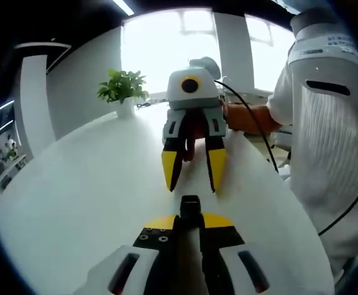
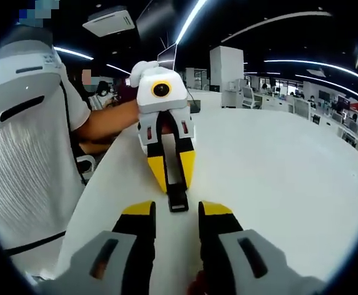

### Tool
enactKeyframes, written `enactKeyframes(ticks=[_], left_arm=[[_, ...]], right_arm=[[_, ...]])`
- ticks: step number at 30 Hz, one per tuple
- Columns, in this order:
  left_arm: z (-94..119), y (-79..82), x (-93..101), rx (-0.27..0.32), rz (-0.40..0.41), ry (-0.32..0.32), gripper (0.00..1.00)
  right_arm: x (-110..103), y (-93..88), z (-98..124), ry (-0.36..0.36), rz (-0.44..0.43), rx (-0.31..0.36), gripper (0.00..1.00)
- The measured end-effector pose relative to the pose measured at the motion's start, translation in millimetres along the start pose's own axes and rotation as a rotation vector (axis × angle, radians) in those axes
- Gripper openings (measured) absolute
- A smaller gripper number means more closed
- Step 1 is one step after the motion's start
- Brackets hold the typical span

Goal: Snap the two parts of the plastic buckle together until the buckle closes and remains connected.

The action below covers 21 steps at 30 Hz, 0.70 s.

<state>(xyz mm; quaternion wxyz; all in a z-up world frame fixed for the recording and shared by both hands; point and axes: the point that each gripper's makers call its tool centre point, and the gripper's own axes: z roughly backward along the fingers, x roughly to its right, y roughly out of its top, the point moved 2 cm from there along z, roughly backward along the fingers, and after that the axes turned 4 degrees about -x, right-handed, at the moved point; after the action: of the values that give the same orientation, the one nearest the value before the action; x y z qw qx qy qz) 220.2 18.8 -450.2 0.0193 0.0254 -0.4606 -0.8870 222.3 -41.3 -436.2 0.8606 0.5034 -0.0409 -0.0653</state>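
Note:
A black plastic buckle piece sticks out from between the yellow-tipped jaws of my left gripper, which is shut on it just above the white table. In the right gripper view the same buckle piece hangs from the left gripper, pointing toward me. My right gripper stands open a short way in front of it, with nothing between its fingers. From the left gripper view, the right gripper faces me with its jaws apart. I see no second buckle part.
A potted green plant stands at the table's far edge. A person in a white shirt stands along the table's side, and a black cable trails from the right gripper. Office desks lie beyond the table.

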Motion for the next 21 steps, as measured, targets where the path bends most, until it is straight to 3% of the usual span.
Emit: enactKeyframes(ticks=[5, 21], left_arm=[[-1.0, 0.7, -5.6, -0.005, -0.012, 0.007, 0.12], [3.4, -0.3, -33.3, -0.027, -0.017, 0.035, 0.12]], right_arm=[[14.5, 5.2, 9.7, -0.123, -0.036, 0.020, 0.27], [29.5, -0.6, 36.2, -0.275, -0.128, 0.052, 0.24]])
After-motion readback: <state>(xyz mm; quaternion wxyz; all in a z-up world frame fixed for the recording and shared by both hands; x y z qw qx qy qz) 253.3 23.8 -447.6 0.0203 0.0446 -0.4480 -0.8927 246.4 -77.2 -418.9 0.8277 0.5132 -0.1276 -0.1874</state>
